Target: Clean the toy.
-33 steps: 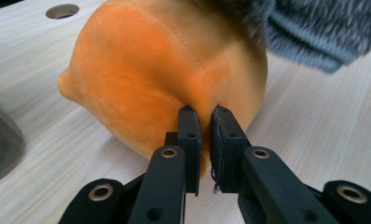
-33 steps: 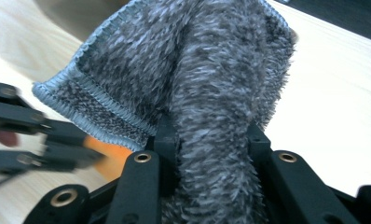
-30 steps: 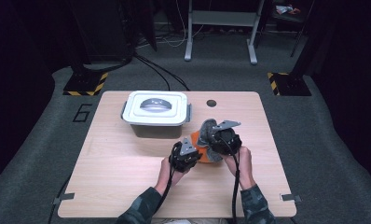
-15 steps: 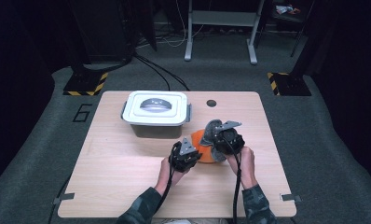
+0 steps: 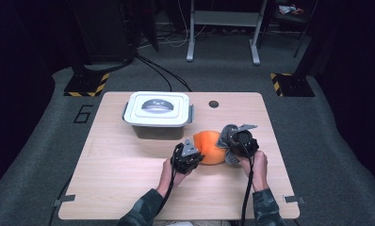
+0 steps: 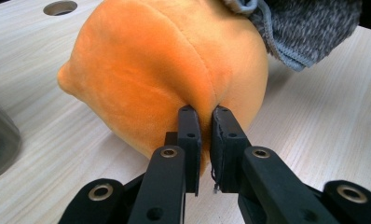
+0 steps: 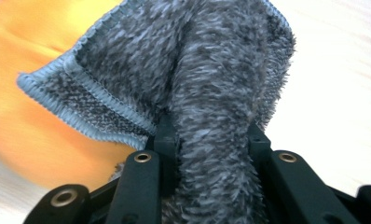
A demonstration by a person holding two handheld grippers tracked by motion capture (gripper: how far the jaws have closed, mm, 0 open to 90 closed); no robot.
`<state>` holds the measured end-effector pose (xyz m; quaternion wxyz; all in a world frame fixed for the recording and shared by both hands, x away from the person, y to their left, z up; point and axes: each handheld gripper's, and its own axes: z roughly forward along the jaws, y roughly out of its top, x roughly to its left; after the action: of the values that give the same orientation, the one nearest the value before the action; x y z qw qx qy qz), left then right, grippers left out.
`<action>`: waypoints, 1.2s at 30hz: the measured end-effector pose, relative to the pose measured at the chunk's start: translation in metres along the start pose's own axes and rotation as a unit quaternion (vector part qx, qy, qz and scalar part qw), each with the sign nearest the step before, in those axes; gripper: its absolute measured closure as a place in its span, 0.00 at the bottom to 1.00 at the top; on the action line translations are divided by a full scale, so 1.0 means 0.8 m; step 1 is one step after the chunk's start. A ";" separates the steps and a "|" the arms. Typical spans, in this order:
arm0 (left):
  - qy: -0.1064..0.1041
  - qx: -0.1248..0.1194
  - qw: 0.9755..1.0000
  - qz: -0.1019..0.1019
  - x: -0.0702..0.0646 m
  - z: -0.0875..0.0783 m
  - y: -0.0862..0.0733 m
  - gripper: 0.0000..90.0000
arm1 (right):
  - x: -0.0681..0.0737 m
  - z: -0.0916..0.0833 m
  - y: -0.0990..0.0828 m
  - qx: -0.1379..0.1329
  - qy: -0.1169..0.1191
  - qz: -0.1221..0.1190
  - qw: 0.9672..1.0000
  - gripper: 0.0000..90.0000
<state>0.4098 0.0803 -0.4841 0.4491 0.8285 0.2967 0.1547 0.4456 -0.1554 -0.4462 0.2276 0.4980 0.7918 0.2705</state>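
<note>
High view: the orange plush (image 5: 210, 147) sits mid-table, right of center. Your left claw (image 6: 205, 120) pinches a fold of its fabric; keep it steady while the right claw (image 7: 211, 135), clamped on the grey cloth (image 7: 207, 79), wipes lightly.

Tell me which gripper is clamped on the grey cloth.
The right gripper: the grey cloth is bunched between its jaws. The left gripper pinches the orange plush instead.
</note>
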 end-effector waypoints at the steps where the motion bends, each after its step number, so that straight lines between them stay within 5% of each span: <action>1: 0.000 0.000 1.000 0.000 0.000 0.000 0.000 0.92 | -0.002 0.002 -0.002 0.006 -0.004 0.003 1.000 0.74; 17: 0.001 0.002 1.000 -0.003 0.004 0.000 -0.001 0.92 | -0.021 0.051 -0.030 0.082 -0.005 0.012 0.997 0.74; 24: -0.001 0.004 1.000 -0.004 0.005 -0.001 0.000 0.91 | -0.027 0.008 -0.019 0.028 -0.014 0.024 0.999 0.74; 29: -0.003 0.004 1.000 -0.007 0.005 -0.001 0.000 0.90 | -0.004 -0.028 0.001 -0.024 0.024 0.014 0.999 0.74; 32: -0.002 0.004 1.000 -0.003 0.005 -0.002 0.000 0.88 | 0.010 -0.021 0.008 -0.025 0.050 -0.009 0.998 0.74; 36: 0.004 0.002 1.000 -0.006 0.007 -0.006 -0.001 0.77 | 0.013 -0.008 0.008 -0.014 0.045 -0.011 0.999 0.74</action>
<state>0.4110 0.0875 -0.4824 0.4470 0.8270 0.3039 0.1548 0.4416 -0.1451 -0.4379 0.2020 0.4732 0.8028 0.3013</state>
